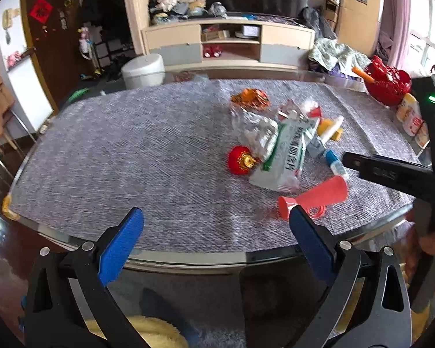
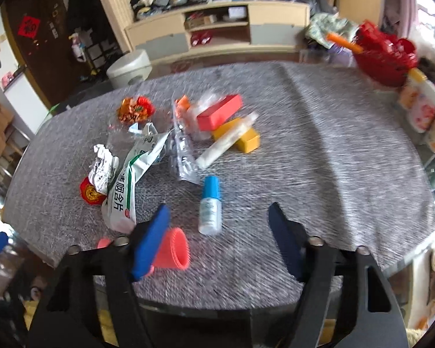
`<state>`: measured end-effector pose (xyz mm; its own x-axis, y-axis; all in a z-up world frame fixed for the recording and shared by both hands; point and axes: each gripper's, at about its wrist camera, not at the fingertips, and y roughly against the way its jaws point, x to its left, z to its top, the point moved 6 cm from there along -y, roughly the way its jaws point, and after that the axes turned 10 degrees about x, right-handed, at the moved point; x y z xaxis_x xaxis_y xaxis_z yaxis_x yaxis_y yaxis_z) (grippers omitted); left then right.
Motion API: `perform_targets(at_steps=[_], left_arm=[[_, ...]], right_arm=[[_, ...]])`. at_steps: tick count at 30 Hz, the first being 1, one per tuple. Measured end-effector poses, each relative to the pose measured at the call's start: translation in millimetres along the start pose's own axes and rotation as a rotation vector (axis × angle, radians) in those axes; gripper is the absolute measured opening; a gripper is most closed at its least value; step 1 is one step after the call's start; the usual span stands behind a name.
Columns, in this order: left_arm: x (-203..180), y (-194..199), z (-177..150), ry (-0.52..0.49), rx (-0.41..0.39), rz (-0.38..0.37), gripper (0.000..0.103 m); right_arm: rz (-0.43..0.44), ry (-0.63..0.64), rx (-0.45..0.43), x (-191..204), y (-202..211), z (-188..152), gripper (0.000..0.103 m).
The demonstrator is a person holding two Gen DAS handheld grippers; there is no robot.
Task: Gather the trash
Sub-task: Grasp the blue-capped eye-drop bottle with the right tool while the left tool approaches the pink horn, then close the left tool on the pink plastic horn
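Mostly the trash lies in a loose heap on the grey cloth of the table (image 2: 319, 133), toward its left-middle in the right wrist view, and nearly all of it looks light. Both grippers are released and hold nothing: the left gripper (image 1: 216, 229) hangs wide over the near table edge, and the right gripper (image 2: 219, 226) stands part open above the cloth, nothing between its pads. Just beside its left finger (image 2: 152, 240) lies a pink cup (image 2: 175, 249) on its side; it looks like thin stiff plastic, likely to roll, so I would pinch it across the rim. A small dropper bottle (image 2: 209, 206) with a blue cap lies close ahead, hard and probably slippery, best taken across the body. The white-and-green packet (image 2: 130, 179) and crumpled foil (image 2: 103, 168) are soft and will fold; grab a raised crease. 2 blocks, red (image 2: 220, 111) and yellow (image 2: 246, 139), sit farther back, rigid with flat sides.
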<state>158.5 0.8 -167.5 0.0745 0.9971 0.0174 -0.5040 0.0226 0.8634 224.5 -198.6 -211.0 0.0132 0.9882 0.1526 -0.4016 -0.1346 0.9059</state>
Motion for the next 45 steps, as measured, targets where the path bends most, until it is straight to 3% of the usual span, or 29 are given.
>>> perform_targets(at_steps=[4,12,17,19,23,30,39,45], left_arm=[[-7,-12,0,-0.008,0.023,-0.035,0.095],[-33,-31,2,-0.064,0.066,-0.114,0.092],[-46,-45,3,-0.089,0.099,-0.151,0.091],[-52,-48,3,-0.102,0.106,-0.16,0.091],[-60,-55,3,-0.118,0.121,-0.163,0.09],[-68,-69,1,-0.114,0.16,-0.194,0.067],[-74,-73,0,-0.114,0.176,-0.271,0.031],[-77,-72,1,-0.125,0.167,-0.295,0.021]], right_arm=[[0.006,0.004,0.035,0,-15,4,0.043],[0.019,0.011,0.087,-1,-35,1,0.041],[0.007,0.032,0.067,-2,-34,2,0.038],[-0.019,0.042,0.054,-5,-35,2,0.023],[0.0,0.03,0.041,-19,-31,0,0.022],[-0.009,-0.016,0.031,-52,-23,-4,0.021],[-0.01,-0.023,0.035,-55,-21,-10,0.021],[-0.018,-0.018,0.035,-53,-21,-12,0.021]])
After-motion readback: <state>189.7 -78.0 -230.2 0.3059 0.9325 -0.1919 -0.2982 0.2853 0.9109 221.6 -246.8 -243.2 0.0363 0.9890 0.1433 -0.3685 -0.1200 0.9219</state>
